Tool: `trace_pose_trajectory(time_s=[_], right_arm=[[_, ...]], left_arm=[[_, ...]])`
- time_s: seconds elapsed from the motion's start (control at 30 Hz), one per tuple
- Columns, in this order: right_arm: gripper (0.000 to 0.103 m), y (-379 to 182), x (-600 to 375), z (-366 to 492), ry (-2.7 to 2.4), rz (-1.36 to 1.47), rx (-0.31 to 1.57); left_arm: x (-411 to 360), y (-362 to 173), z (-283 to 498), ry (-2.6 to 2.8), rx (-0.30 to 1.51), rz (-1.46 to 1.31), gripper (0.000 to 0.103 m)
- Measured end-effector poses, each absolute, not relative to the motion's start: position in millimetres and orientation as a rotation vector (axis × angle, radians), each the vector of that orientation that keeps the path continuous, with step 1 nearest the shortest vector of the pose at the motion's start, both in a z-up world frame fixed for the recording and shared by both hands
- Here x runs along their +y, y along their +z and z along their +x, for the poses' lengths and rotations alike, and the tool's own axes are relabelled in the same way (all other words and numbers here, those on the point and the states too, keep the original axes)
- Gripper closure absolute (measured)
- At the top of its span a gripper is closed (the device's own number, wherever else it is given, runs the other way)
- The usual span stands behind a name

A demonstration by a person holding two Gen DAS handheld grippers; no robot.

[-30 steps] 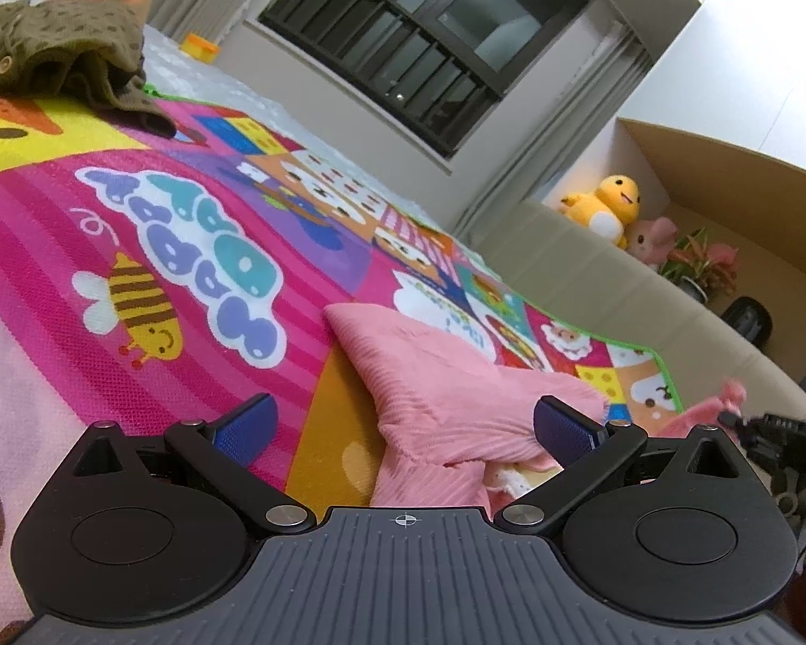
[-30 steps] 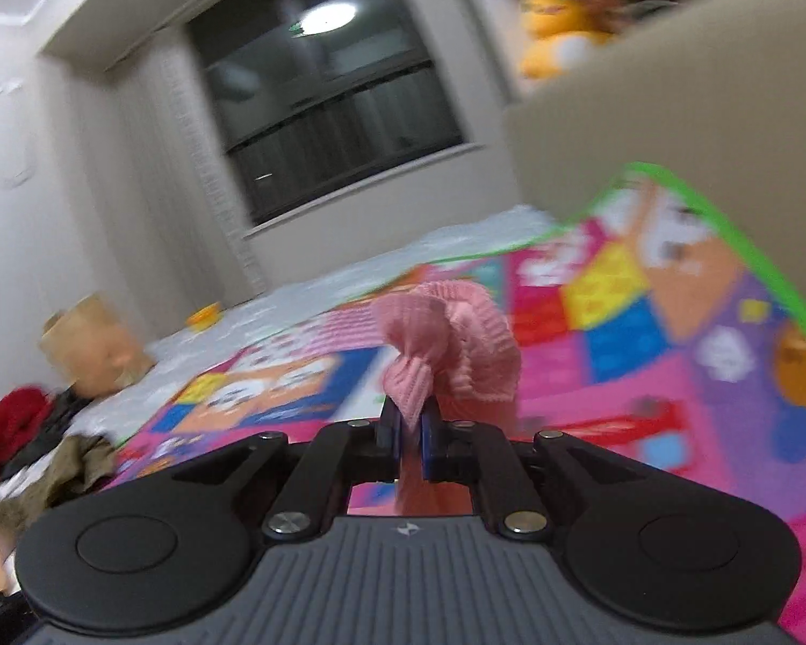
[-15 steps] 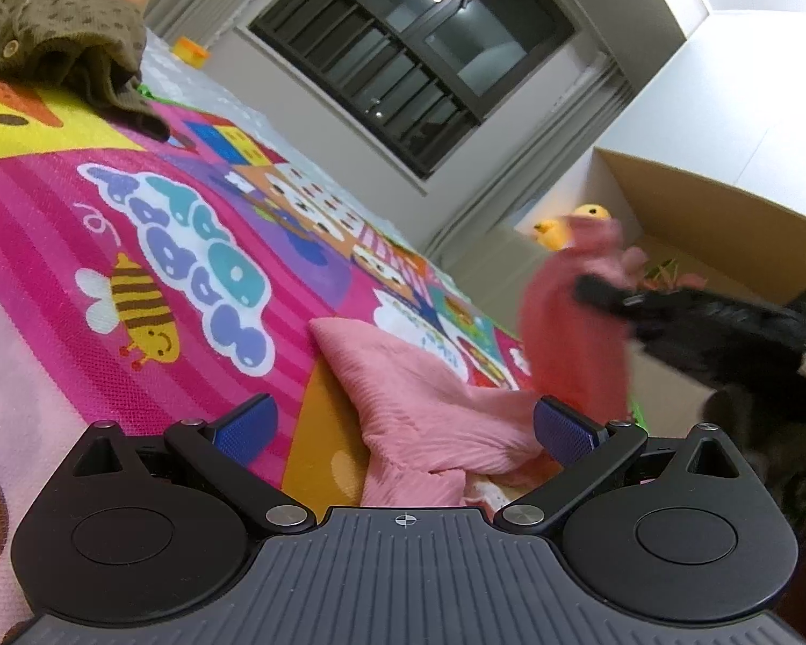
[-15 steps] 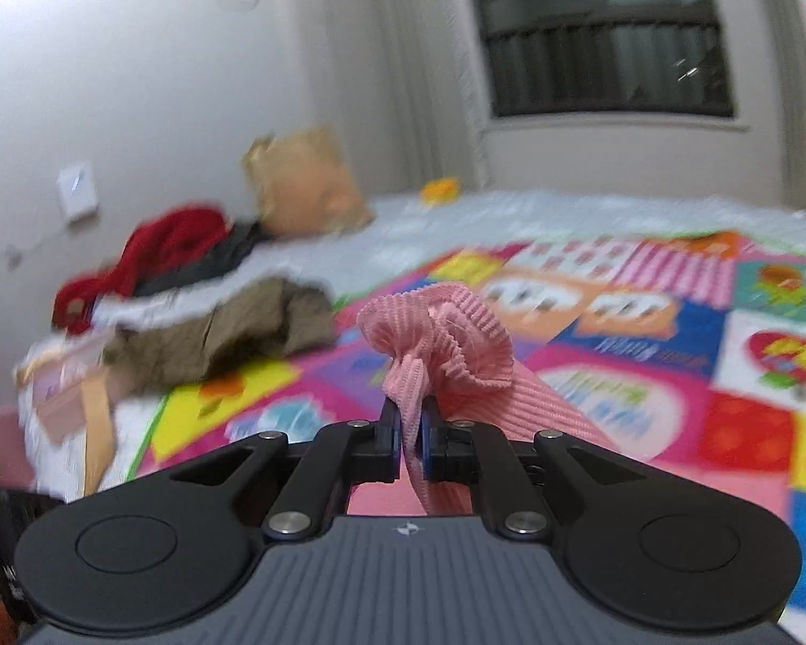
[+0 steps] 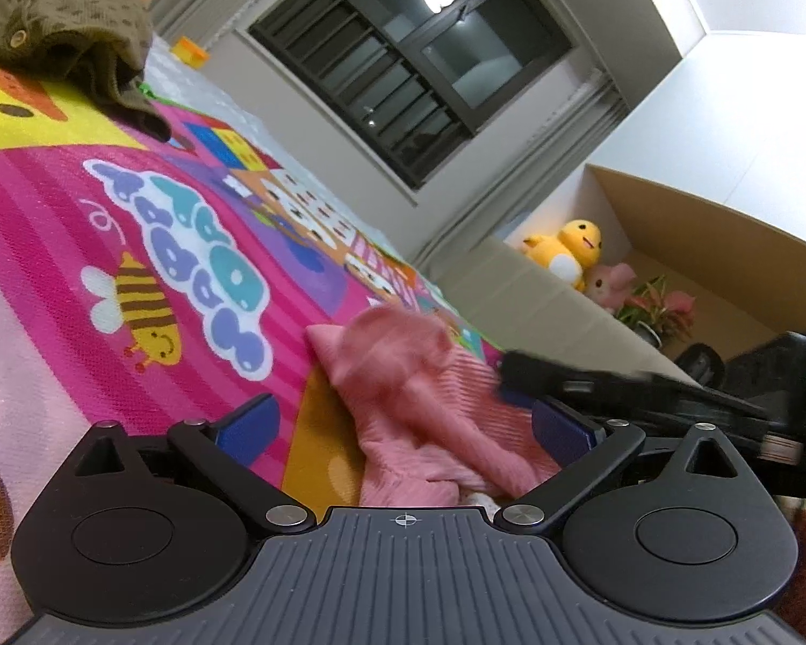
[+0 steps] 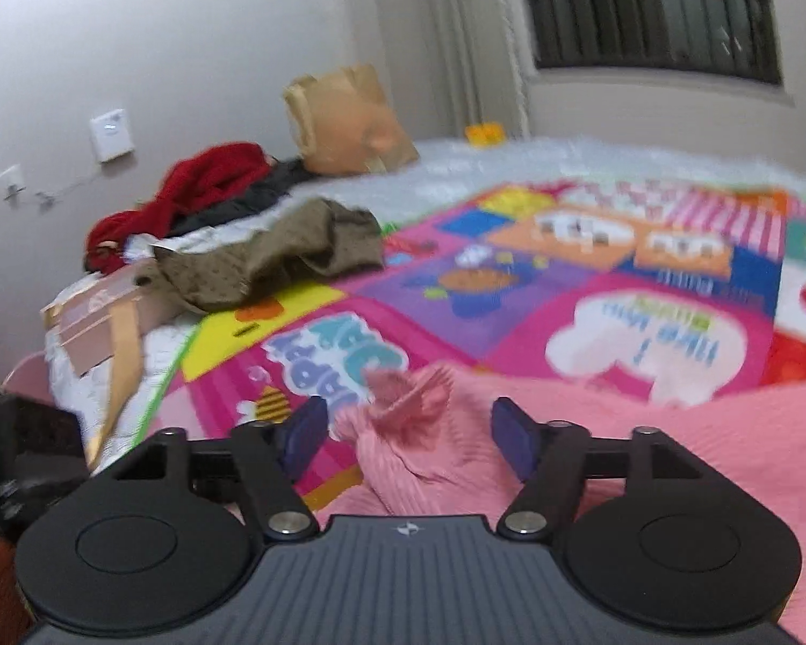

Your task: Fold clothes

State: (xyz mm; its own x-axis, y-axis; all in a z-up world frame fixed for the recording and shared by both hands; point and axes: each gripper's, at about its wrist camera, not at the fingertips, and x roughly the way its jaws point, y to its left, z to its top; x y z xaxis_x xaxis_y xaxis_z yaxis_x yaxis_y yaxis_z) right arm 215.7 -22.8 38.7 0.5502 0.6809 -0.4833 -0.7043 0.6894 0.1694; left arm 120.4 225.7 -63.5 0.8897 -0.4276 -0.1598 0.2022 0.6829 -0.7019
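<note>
Pink ribbed knit garment (image 6: 607, 430) lies on bright play mat (image 6: 510, 301); bunched corner between right gripper (image 6: 408, 438), jaws just opened, released. Left gripper (image 5: 403, 430) open, just behind.

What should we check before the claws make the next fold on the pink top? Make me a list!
1. Right claw let go: ok, its jaws have just been opening; the bunched pink cloth sits loose between them.
2. Left claw free: ok, open, nothing pinched.
3. Pink top on the play mat: ok.
4. Pink top lying flat: not ok, the folded-over end is bunched.
5. Olive garment clear of the pink top: ok, apart, at the mat's far corner.
6. Edges lined up: cannot tell, blurred.
</note>
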Motion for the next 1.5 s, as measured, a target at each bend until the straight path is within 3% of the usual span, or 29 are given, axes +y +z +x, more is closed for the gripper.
trace_pose_trajectory(time_s=[0.07, 0.43, 0.63, 0.7, 0.73, 0.77, 0.8, 0.87, 0.9, 1.0, 1.1, 1.13, 1.2, 1.23, 1.3, 1.33, 1.4, 1.43, 1.5], right_arm=[[0.021, 48.3, -44.0, 206.6, 0.798, -0.049, 0.506], [0.021, 26.9, -165.3, 200.5, 0.489, -0.025, 0.535], [0.021, 26.3, -195.9, 209.8, 0.417, -0.035, 0.501], [0.023, 31.6, -191.0, 212.7, 0.428, -0.069, 0.466], [0.03, 34.8, -185.4, 213.6, 0.44, -0.092, 0.447], [0.041, 37.9, -179.7, 214.5, 0.452, -0.115, 0.427], [0.046, 40.1, -173.6, 216.6, 0.47, -0.134, 0.421], [0.049, 38.7, -160.0, 224.0, 0.512, -0.154, 0.438], [0.049, 37.4, -153.0, 227.9, 0.531, -0.163, 0.448], [0.049, 19.3, -138.7, 244.7, 0.542, -0.203, 0.522], [0.048, -7.5, -143.1, 263.0, 0.499, -0.218, 0.626], [0.048, -14.3, -150.0, 266.9, 0.481, -0.208, 0.649], [0.041, -22.1, -169.4, 271.4, 0.456, -0.155, 0.683], [0.039, -22.1, -179.7, 271.5, 0.452, -0.122, 0.691], [0.036, -17.8, -191.8, 267.5, 0.431, -0.13, 0.68], [0.036, -16.1, -193.0, 264.4, 0.398, -0.177, 0.666], [0.036, -13.6, -197.7, 259.4, 0.325, -0.267, 0.641], [0.036, -11.1, -204.4, 257.4, 0.314, -0.259, 0.639], [0.036, -2.2, -216.7, 250.7, 0.331, -0.206, 0.629]], left_arm=[[224.7, -63.1, 120.6, -0.357, 0.33, -0.737, 0.001], [180.3, -31.7, 143.4, -0.174, 0.537, -0.46, 0.0], [171.3, -13.3, 152.5, -0.144, 0.57, -0.445, 0.0], [165.0, 0.3, 153.5, -0.146, 0.544, -0.41, 0.0], [161.6, 7.6, 153.8, -0.148, 0.529, -0.39, 0.0], [157.6, 15.8, 154.4, -0.157, 0.513, -0.368, 0.003], [152.5, 23.7, 155.7, -0.17, 0.498, -0.346, 0.01], [142.2, 36.9, 159.8, -0.214, 0.477, -0.317, 0.029], [137.4, 41.7, 162.7, -0.249, 0.472, -0.314, 0.032], [123.6, 43.3, 173.2, -0.359, 0.47, -0.284, 0.031], [117.3, 18.3, 194.4, -0.327, 0.601, -0.216, 0.035], [118.2, 8.2, 199.8, -0.306, 0.653, -0.194, 0.04], [129.4, -4.5, 200.0, -0.303, 0.7, -0.174, 0.07], [135.5, -10.3, 199.4, -0.305, 0.72, -0.166, 0.072], [149.2, -6.5, 192.1, -0.319, 0.716, -0.187, 0.071], [156.1, -3.6, 188.1, -0.328, 0.711, -0.2, 0.063], [164.5, 5.7, 178.5, -0.293, 0.692, -0.201, 0.013], [169.5, 9.9, 172.2, -0.276, 0.679, -0.208, 0.007], [179.0, 14.6, 165.9, -0.303, 0.677, -0.265, 0.007]])
